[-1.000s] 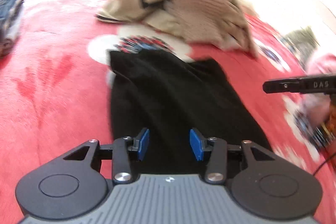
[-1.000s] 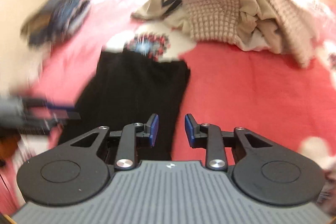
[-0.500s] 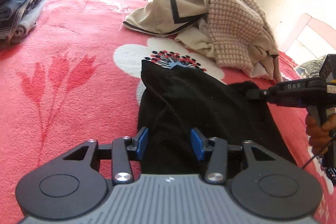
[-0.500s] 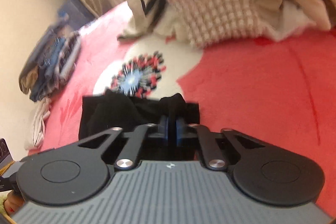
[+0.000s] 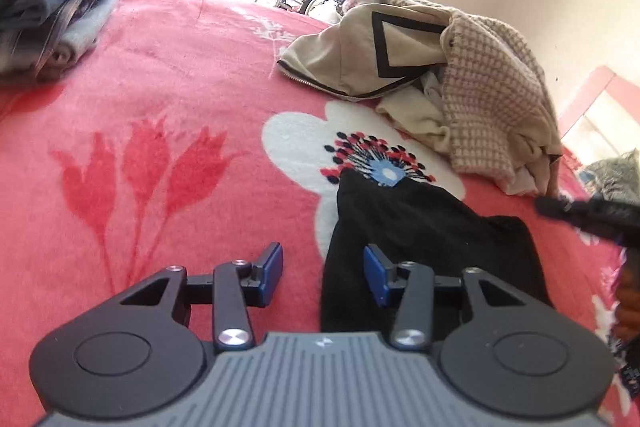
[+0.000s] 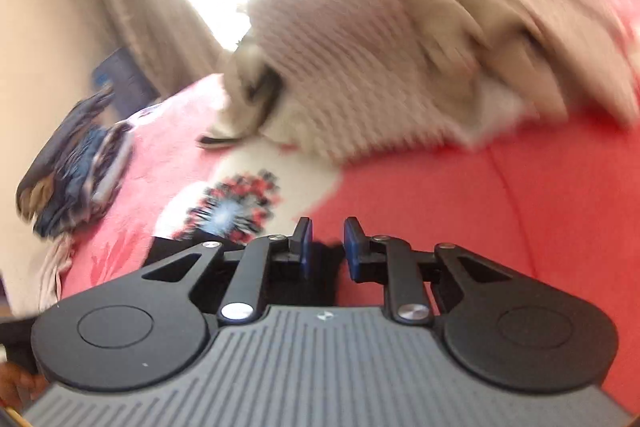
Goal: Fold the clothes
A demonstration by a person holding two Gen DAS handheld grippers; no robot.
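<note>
A black garment (image 5: pixel 420 239) lies crumpled on the red flowered blanket (image 5: pixel 168 99). My left gripper (image 5: pixel 324 269) is open and low at the garment's near left edge; that edge runs between its fingers, untouched. At the far right of the left wrist view the right gripper (image 5: pixel 580 215) appears blurred, just past the garment's far right corner. In the right wrist view my right gripper (image 6: pixel 328 243) stands open with a narrow gap, and black cloth (image 6: pixel 168 251) shows below and behind its fingers. That view is motion-blurred.
A heap of beige and checked knit clothes (image 5: pixel 460 75) sits behind the garment, also large in the right wrist view as a blurred heap (image 6: pixel 360 67). A stack of folded clothes (image 5: pixel 52 7) stands at the far left. A person's hand (image 5: pixel 630 291) is at the right edge.
The right gripper, shut on the black garment's corner half a second ago, now shows a gap between its fingers. The left gripper has shifted left to the garment's edge.
</note>
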